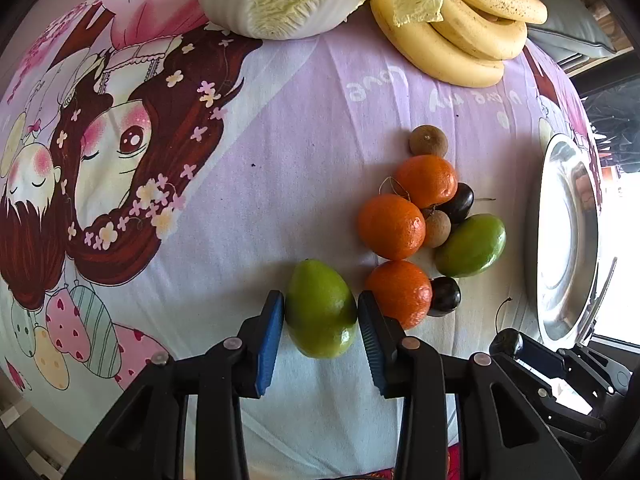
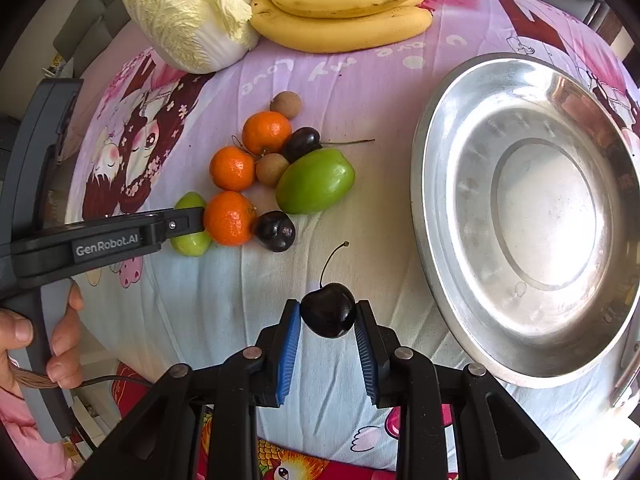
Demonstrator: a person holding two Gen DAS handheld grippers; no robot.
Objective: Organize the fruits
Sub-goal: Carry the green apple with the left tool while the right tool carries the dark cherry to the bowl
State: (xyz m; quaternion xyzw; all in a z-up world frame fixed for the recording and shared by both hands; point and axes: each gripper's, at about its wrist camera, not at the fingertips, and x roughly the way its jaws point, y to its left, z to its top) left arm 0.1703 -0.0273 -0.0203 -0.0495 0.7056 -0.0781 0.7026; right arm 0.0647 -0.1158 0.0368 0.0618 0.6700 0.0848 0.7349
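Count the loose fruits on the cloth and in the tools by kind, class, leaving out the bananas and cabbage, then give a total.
Oranges: 3
Green fruits: 2
Dark cherries: 3
Brown longans: 2
Total: 10

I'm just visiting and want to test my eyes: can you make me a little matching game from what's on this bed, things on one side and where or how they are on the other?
Things:
1. cherry
2. green fruit
3. metal plate
4. bananas

States:
a. lying beside the cabbage
b. between the fingers of the left claw
c. holding nothing
d. between the fingers of the right claw

Pairs: 1-d, 2-b, 3-c, 4-a
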